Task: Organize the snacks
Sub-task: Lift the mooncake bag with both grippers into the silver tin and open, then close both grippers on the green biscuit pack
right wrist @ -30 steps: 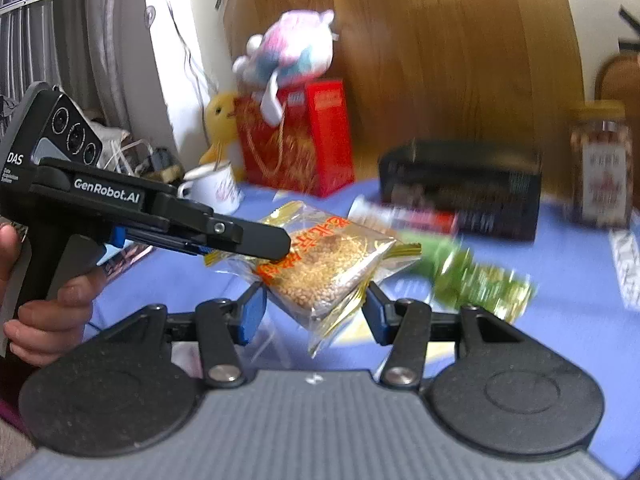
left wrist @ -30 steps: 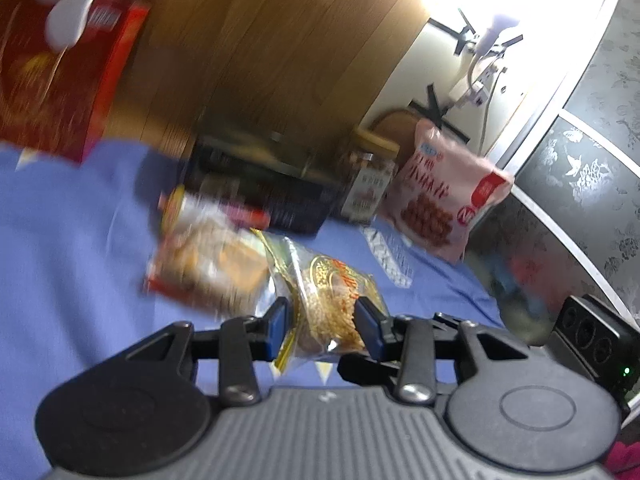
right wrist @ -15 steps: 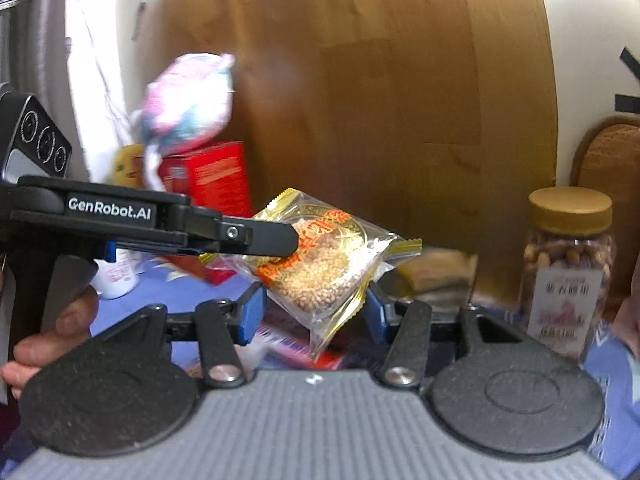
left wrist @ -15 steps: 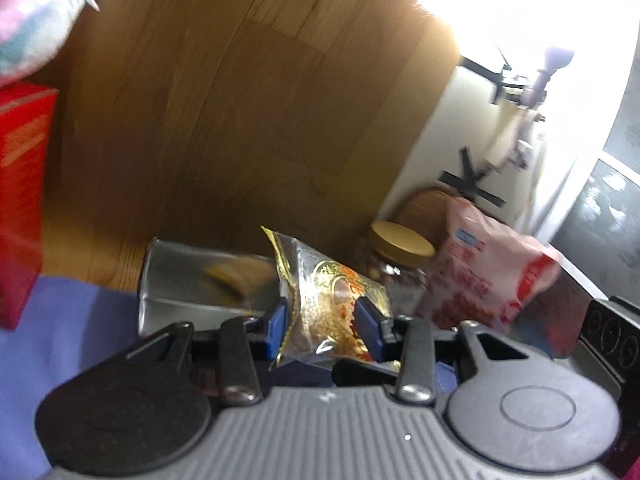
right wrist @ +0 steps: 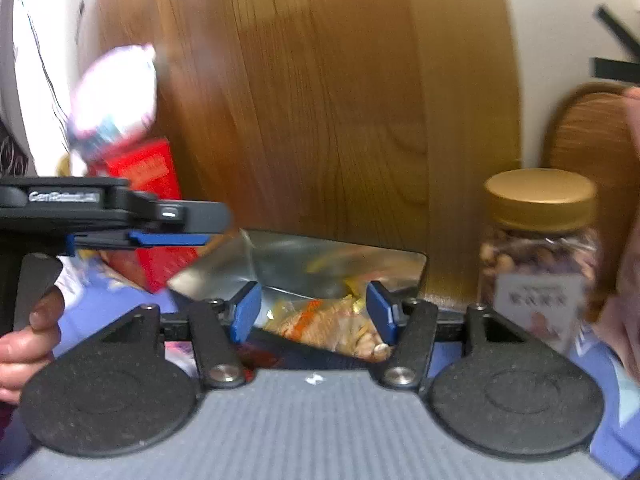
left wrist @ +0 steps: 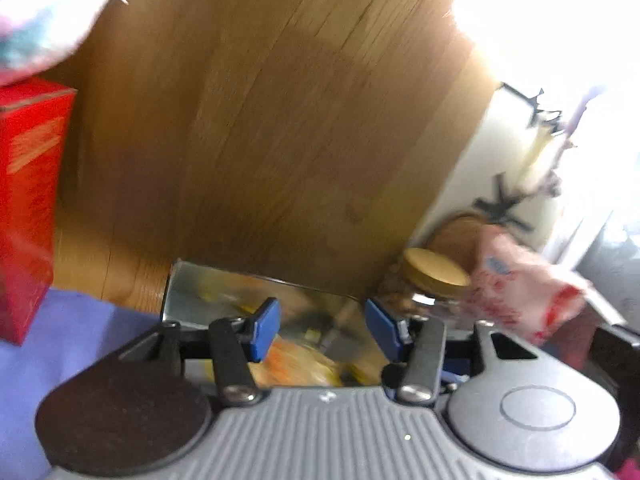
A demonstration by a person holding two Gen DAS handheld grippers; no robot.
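Note:
A clear snack packet with orange print (right wrist: 320, 326) lies inside a foil-lined box (right wrist: 360, 256), just below my right gripper (right wrist: 312, 312), whose blue pads are apart and hold nothing. In the left wrist view the same packet (left wrist: 304, 364) shows blurred in the box (left wrist: 188, 296) under my left gripper (left wrist: 322, 328), which is open and empty. My left gripper also shows from the side in the right wrist view (right wrist: 176, 236), above the box's left end.
A nut jar with a gold lid (right wrist: 540, 256) stands right of the box. A pink snack bag (left wrist: 524, 300) is beyond it. A red box (left wrist: 28, 208) with a plush toy (right wrist: 116, 100) on top stands at the left. A wooden panel (left wrist: 260, 120) is behind. The table has a blue cloth (left wrist: 60, 340).
My left gripper carried the packet up over the box and opened. The packet dropped into the box. My right gripper stayed open and followed alongside.

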